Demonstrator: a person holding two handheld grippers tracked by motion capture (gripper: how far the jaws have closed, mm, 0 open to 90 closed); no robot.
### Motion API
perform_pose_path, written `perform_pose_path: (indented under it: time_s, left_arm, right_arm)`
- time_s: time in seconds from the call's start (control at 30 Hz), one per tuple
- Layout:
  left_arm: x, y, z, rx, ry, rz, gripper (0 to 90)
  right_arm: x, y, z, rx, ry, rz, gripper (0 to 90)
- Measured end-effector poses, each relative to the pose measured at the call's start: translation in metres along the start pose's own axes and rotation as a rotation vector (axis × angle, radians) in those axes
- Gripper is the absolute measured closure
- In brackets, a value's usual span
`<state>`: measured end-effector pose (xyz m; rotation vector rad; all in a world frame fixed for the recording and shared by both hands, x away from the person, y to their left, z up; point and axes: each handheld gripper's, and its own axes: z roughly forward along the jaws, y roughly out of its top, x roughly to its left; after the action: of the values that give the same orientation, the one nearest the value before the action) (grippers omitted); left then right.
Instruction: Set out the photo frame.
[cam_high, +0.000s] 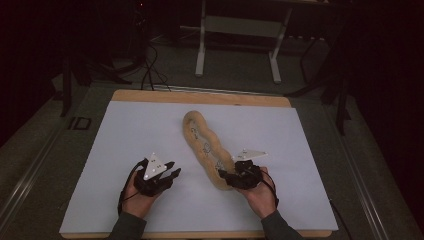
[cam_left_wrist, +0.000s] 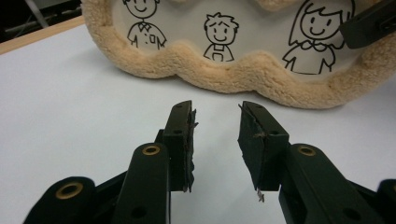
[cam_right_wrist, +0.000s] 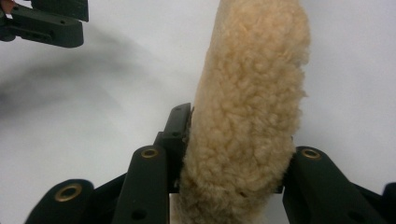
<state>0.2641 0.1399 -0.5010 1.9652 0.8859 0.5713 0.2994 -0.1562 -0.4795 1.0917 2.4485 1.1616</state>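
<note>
Fleecy tan plush makes up the long pencil case (cam_high: 206, 148), which lies aslant on the white sheet (cam_high: 125, 135) covering the bench (cam_high: 150, 95). Its clear window shows drawn cartoon children (cam_left_wrist: 218, 38). At the case's near end the right claw (cam_high: 226, 177) pinches the fleece edge: in the right gripper view both pads press into the pile (cam_right_wrist: 243, 140) from either side. Left of the case and apart from it, the left claw (cam_high: 172, 170) rests low over the sheet with its jaws spread and nothing between them, aimed toward the case's scalloped border (cam_left_wrist: 243, 77).
</note>
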Motion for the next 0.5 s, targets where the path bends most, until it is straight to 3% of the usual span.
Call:
perform_pose_path:
  time_s: [0.17, 0.5]
  left_arm:
    - [0.004, 0.0, -0.002, -0.005, 0.013, -0.014, 65.4]
    - [0.014, -0.001, -0.007, -0.016, 0.044, -0.042, 65.1]
  right_arm:
    - [-0.004, -0.001, -0.001, -0.015, 0.025, 0.01, 64.9]
    - [-0.002, -0.002, -0.002, -0.032, 0.054, -0.03, 66.9]
